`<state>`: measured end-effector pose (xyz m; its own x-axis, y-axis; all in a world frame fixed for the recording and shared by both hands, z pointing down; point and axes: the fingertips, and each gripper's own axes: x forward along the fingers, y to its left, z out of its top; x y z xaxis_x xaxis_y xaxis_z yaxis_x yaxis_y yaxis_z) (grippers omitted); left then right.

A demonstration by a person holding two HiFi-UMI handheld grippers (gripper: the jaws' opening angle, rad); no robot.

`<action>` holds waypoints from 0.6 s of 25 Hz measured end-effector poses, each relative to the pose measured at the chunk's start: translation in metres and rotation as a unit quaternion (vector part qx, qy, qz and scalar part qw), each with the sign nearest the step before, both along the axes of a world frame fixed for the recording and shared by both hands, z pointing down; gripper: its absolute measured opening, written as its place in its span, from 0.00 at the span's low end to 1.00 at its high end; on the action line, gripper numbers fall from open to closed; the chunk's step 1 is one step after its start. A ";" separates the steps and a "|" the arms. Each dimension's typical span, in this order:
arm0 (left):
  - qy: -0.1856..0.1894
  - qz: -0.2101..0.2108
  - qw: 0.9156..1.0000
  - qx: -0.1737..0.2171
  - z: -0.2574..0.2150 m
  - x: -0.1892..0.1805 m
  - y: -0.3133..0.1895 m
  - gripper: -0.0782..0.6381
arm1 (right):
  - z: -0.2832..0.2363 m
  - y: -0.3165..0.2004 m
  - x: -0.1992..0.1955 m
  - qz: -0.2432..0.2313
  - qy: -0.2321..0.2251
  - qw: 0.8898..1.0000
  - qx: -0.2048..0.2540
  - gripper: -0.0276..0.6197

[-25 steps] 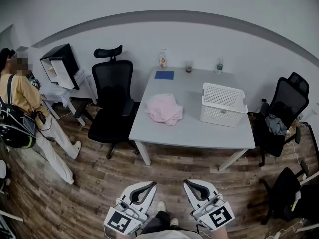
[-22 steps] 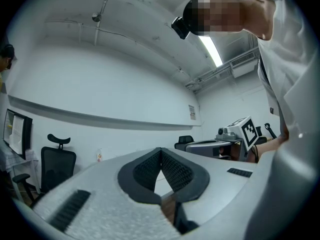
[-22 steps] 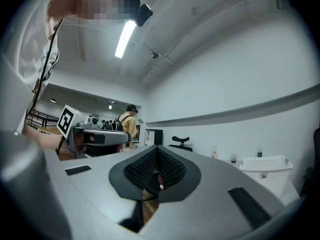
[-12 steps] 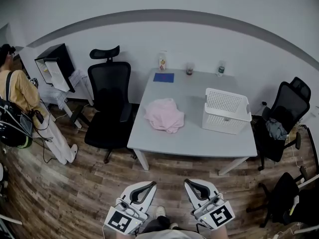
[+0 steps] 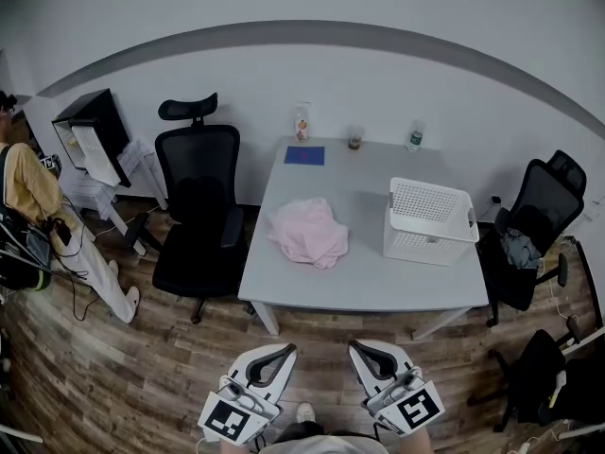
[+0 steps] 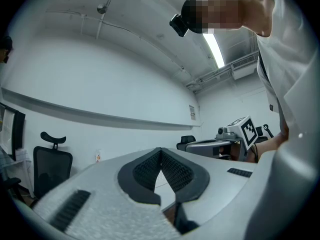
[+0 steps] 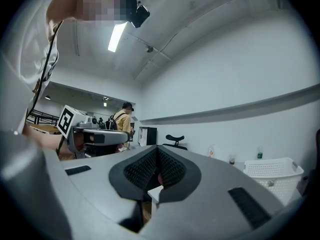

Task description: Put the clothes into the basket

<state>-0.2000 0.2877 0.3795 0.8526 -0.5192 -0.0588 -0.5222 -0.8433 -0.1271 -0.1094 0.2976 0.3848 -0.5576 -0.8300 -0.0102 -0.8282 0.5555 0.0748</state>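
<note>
Clothes (image 5: 307,233) lie as one crumpled pink heap on the left half of the bench (image 5: 369,274). The white basket (image 5: 430,218) stands at 3 o'clock of them on the same top, near but apart, with bare grey surface between. Both tools hang low at the bottom of the head view, over the wooden floor (image 5: 142,376) and well short of the bench's near edge, so the coming move is, as I judge it, a long reach forward rather than a grasp. From the left tool (image 5: 281,352) the heap lies at about 12 o'clock, a shade toward 1. From the right tool (image 5: 360,349) it lies nearer 11, while the basket sits at about 1 o'clock of that tool. The left tool is thus the nearer to the heap and the right the nearer to the basket (a fair split of labour, should both be used). The heap is roundish with no marked long axis, so the angle of approach should matter little. Each tool's own view shows its jaws together at the tips, ribbed pads meeting, with nothing caught between them. Neither touches cloth, basket or bench, and either must spread before it can take hold.
</note>
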 end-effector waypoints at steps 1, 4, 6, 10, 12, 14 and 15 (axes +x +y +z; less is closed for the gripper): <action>0.012 -0.004 1.000 -0.018 0.002 -0.002 -0.005 0.12 | 0.000 -0.004 -0.002 0.002 0.002 1.000 0.000 0.05; 0.043 -0.013 0.997 -0.065 0.006 -0.005 -0.021 0.12 | -0.002 -0.016 -0.002 0.008 0.006 1.000 0.001 0.05; 0.044 -0.009 0.997 -0.063 0.005 -0.004 -0.028 0.12 | -0.003 -0.024 0.000 0.012 0.004 1.000 0.003 0.05; 0.018 0.006 1.000 -0.024 0.002 0.000 -0.042 0.12 | -0.001 -0.039 0.006 0.017 0.000 1.000 -0.001 0.05; 0.001 0.013 1.000 0.000 0.000 0.004 -0.049 0.12 | 0.000 -0.047 0.007 0.015 0.000 1.000 -0.005 0.05; 0.023 -0.001 0.999 -0.047 0.004 0.007 -0.060 0.12 | 0.001 -0.057 0.010 0.012 0.000 1.000 -0.007 0.05; 0.031 -0.006 0.997 -0.063 0.006 0.008 -0.066 0.12 | 0.002 -0.063 0.012 0.010 0.000 1.000 -0.008 0.05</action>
